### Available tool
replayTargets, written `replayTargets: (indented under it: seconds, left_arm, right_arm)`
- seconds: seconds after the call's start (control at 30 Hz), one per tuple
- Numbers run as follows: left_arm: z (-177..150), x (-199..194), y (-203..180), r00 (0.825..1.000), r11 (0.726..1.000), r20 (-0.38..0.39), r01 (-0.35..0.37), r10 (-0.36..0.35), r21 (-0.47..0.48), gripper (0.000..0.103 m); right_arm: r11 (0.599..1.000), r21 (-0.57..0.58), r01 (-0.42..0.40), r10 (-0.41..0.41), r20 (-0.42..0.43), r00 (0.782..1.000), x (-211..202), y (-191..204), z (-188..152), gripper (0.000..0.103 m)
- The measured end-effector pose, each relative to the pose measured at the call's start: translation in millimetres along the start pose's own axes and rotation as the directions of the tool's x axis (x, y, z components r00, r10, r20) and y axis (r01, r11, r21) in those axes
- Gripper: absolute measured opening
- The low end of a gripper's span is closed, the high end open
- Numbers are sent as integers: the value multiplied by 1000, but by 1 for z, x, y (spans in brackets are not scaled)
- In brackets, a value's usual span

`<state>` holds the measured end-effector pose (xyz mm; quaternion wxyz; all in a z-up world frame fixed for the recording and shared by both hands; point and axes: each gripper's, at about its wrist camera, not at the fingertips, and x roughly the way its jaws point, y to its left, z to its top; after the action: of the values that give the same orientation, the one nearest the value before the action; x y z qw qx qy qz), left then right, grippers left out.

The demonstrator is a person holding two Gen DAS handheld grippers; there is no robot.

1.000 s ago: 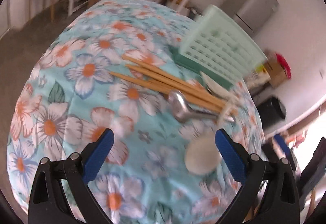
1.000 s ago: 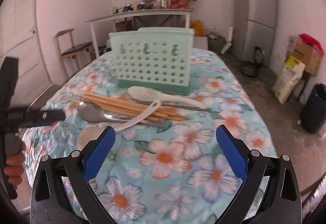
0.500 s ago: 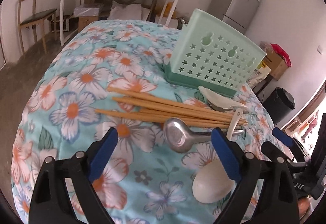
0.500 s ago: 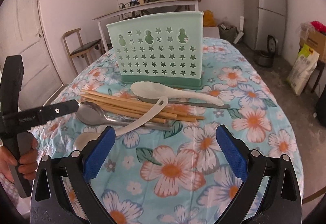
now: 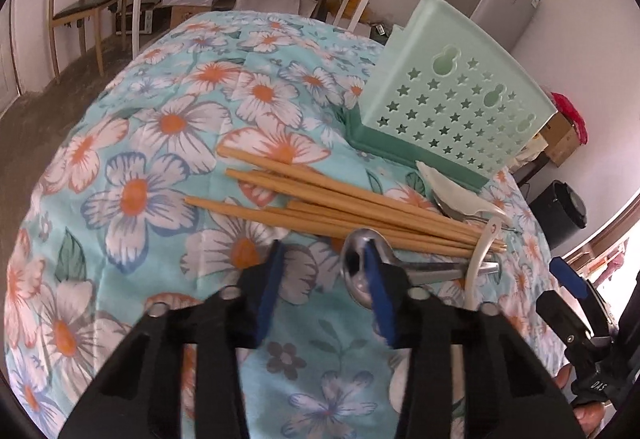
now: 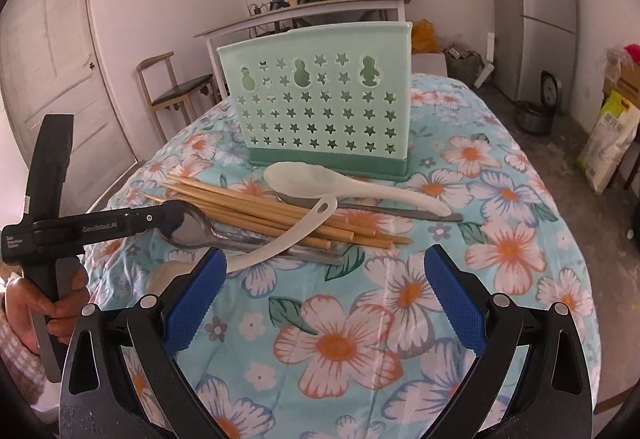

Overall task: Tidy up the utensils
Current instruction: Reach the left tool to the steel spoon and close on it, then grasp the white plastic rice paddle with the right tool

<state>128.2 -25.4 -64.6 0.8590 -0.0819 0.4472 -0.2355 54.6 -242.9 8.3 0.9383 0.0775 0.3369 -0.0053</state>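
Several wooden chopsticks (image 5: 344,199) (image 6: 256,207), a metal spoon (image 5: 360,271) (image 6: 200,231), two white spoons (image 6: 352,183) (image 6: 288,235) and another metal utensil lie on the floral tablecloth before a mint green utensil holder (image 5: 452,103) (image 6: 320,103). My left gripper (image 5: 320,271) (image 6: 168,215) is low over the metal spoon's bowl, jaws narrowed but apart, right finger on the bowl. My right gripper (image 6: 324,279) is open and empty, just short of the utensil pile.
The round table (image 6: 500,239) drops off on all sides. A chair (image 6: 176,91), a side table (image 6: 312,11), a fridge (image 6: 536,11), sacks and a bin (image 5: 560,207) stand around it.
My left gripper has moved forward and down onto the metal spoon and its jaws have narrowed. My right gripper has come slightly closer to the utensils, still open.
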Motion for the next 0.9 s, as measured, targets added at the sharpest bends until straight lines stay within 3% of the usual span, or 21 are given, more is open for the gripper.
replayTargets:
  seconds: [0.17, 0.23, 0.4, 0.47, 0.63, 0.7, 0.73, 0.8, 0.9]
  left_arm:
    - [-1, 3, -2, 998, 998, -19, 53, -54, -28, 11]
    - [-1, 2, -1, 998, 997, -20, 62, -63, -44, 10]
    - [0, -7, 3, 998, 997, -21, 55, -56, -49, 8]
    - [-1, -11, 7, 999, 997, -16, 50, -51, -57, 8]
    - [-3, -12, 17, 998, 996, -19, 54, -55, -75, 8]
    - [-5, -11, 15, 999, 998, -7, 39, -39, -48, 9]
    - [-5, -11, 13, 999, 999, -1, 33, -33, -36, 9]
    - [-6, -10, 13, 1000, 999, 6, 30, -30, -28, 9]
    - [-6, -10, 18, 999, 998, 7, 49, -49, -45, 9]
  right_arm:
    - [997, -73, -15, 17, 18, 1000, -12, 7, -1, 90]
    - [990, -139, -21, 24, 22, 999, -16, 15, -2, 84]
    - [946, -317, -64, 61, -20, 998, -18, 40, -12, 55]
    - [915, -399, -61, 52, -32, 998, -15, 52, -18, 52]
    - [775, -632, -7, -28, -46, 999, 7, 81, -32, 46]
    - [697, -717, 11, -63, -46, 997, 17, 91, -39, 43]
    - [639, -769, 22, -80, -37, 996, 22, 99, -45, 42]
    - [544, -838, 41, -79, -3, 997, 22, 113, -55, 39]
    - [481, -876, 42, -39, 27, 999, 16, 126, -58, 39]
